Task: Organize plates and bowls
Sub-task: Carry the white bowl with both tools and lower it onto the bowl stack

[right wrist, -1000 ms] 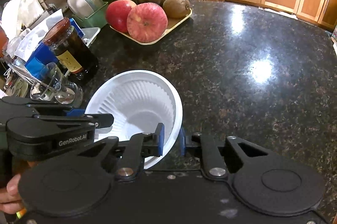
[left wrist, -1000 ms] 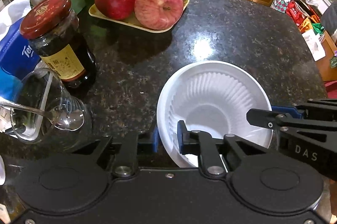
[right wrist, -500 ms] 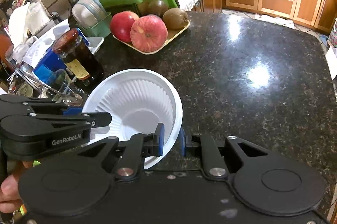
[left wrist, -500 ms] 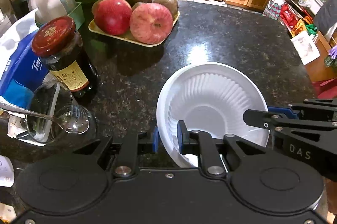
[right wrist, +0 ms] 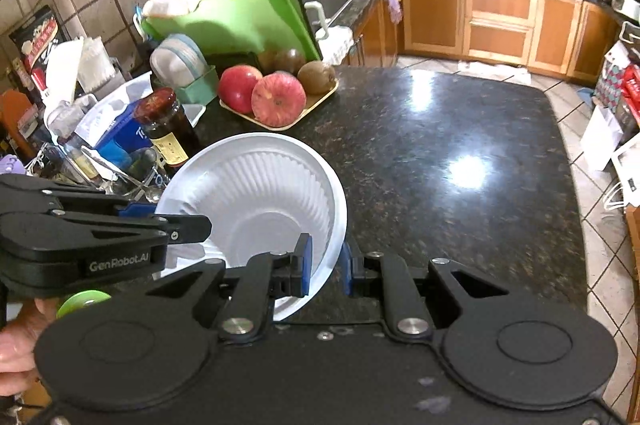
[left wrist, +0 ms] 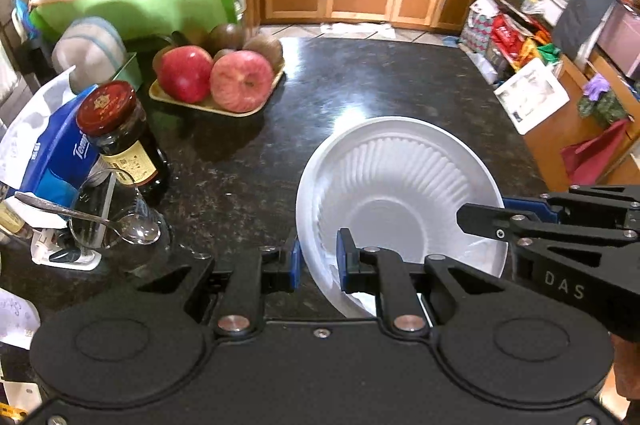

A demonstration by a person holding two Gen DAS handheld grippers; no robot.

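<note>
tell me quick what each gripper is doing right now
Left gripper: closed on the left rim of the white bowl.
Right gripper: closed on the bowl's right rim.

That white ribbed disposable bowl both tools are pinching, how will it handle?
The white bowl looks thin plastic, so probably very light. Pinched only at its rim by the left tool and right tool, it may flex or slip.

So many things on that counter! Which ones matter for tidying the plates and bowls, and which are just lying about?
In the job: white bowl, held by the left gripper and the right gripper.

Lying about: apples, kiwis, dark jar, glass with spoon, green cutting board.
</note>
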